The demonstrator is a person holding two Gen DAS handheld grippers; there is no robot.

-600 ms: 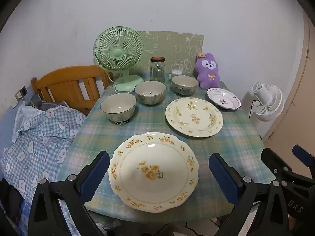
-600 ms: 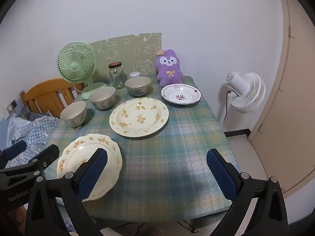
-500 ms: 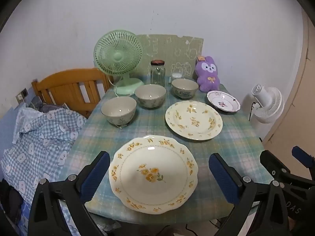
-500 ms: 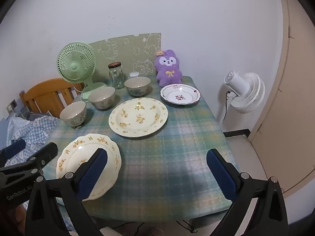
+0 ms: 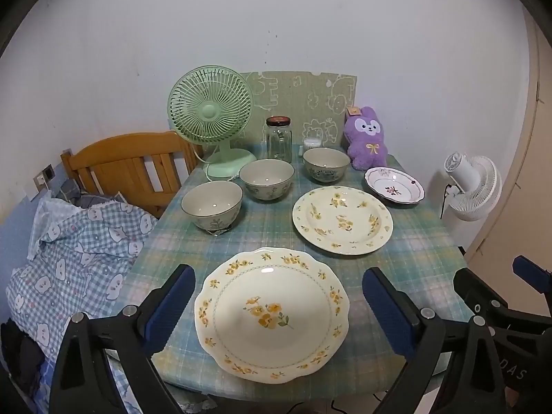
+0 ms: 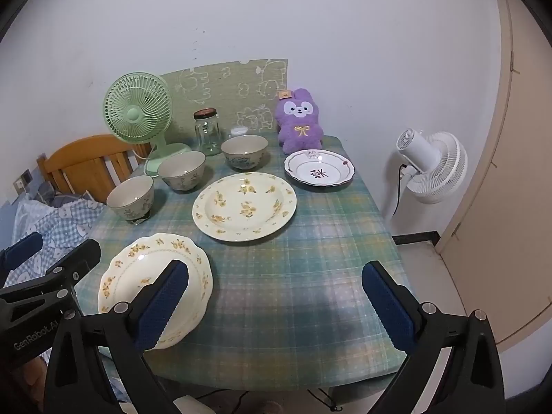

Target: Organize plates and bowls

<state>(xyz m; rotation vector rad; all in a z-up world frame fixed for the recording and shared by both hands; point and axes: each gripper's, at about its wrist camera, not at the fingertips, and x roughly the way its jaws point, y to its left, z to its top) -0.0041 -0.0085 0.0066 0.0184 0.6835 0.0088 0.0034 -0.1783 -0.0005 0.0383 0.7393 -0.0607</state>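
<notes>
A scalloped plate with yellow flowers (image 5: 272,314) lies at the table's near edge; it also shows in the right wrist view (image 6: 151,279). A round yellow-flower plate (image 5: 342,220) lies mid-table. A small white plate with a purple flower (image 5: 394,185) sits at the far right. Three bowls stand in a row: left (image 5: 212,206), middle (image 5: 266,179), right (image 5: 326,164). My left gripper (image 5: 278,305) is open and empty, above the scalloped plate. My right gripper (image 6: 275,302) is open and empty over the table's near right.
A green desk fan (image 5: 211,117), a glass jar (image 5: 278,139) and a purple plush rabbit (image 5: 366,138) stand at the back of the table (image 6: 310,241). A wooden chair (image 5: 127,165) and checked cloth (image 5: 76,248) are left. A white floor fan (image 6: 431,165) stands right.
Both views have pulled back and risen slightly, so the dishes sit a little lower in frame. Nothing on the table has moved; both grippers stay open.
</notes>
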